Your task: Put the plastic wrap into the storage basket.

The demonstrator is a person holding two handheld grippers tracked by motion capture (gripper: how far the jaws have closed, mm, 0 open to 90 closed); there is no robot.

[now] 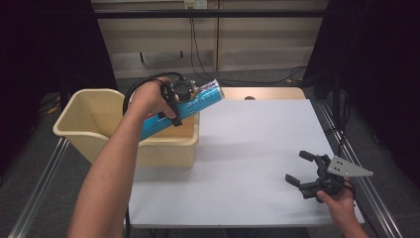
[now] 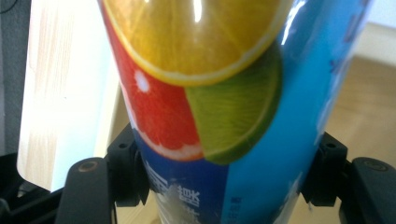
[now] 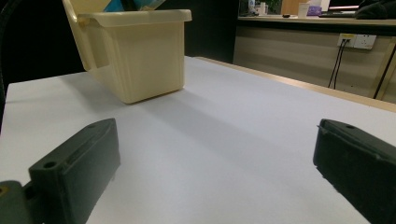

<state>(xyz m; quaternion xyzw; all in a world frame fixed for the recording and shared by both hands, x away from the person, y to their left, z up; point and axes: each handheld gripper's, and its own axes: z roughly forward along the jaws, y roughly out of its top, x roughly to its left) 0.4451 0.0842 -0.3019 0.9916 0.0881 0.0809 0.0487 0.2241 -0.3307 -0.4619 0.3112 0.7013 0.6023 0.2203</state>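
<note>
While held: left gripper has its jaws closed on the blue can at mid-body, tilted over the beige bin.
Handling: can looks glossy, stiff, likely light; may slip.
Best hold: across the round middle.
Right gripper: wide open, empty, low over the table.

Your only obstacle on the table is the cream bin at its left edge, overhanging that side. Its mouth is partly blocked by the blue tube slanting across the near right rim. From the bin's right wall to the right edge and near edge, you have bare surface to pass over.
</note>
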